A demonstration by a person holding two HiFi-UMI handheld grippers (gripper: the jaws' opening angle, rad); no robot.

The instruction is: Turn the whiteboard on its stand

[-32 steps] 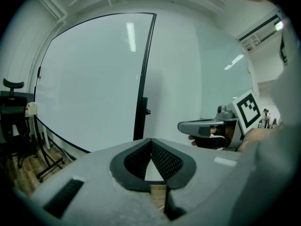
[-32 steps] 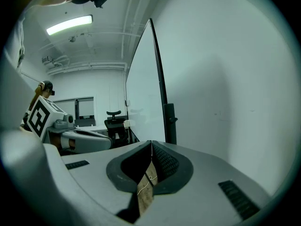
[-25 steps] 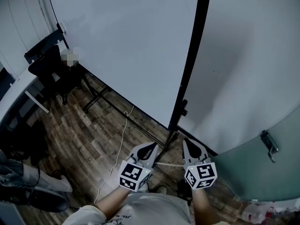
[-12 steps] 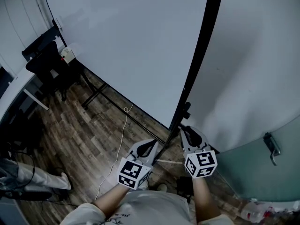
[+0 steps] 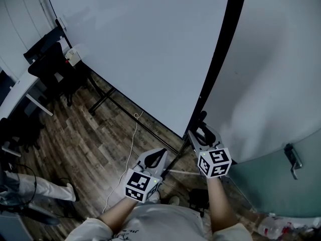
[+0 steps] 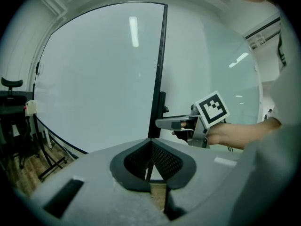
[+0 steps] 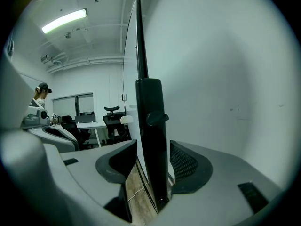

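Observation:
The big whiteboard (image 5: 140, 49) stands upright on its stand, its face also filling the left gripper view (image 6: 94, 79). The stand's black post (image 5: 220, 54) runs down its right edge. My right gripper (image 5: 199, 130) is at the post's lower part, near a round knob (image 7: 157, 118). Its jaws have just been opening, and the post (image 7: 150, 140) stands between them with a gap on each side. My left gripper (image 5: 158, 155) hangs lower and to the left, away from the post, pads together on nothing (image 6: 150, 147).
A white wall (image 5: 281, 59) is close behind the post, with a glass door and its handle (image 5: 293, 159) to the right. An office chair (image 5: 50, 69) and a desk (image 5: 20, 92) stand far left. A white cable (image 5: 128, 149) and stand feet (image 5: 108, 97) cross the wood floor.
My right gripper has moved forward to the post and its jaws have opened around it. The left gripper has hardly shifted.

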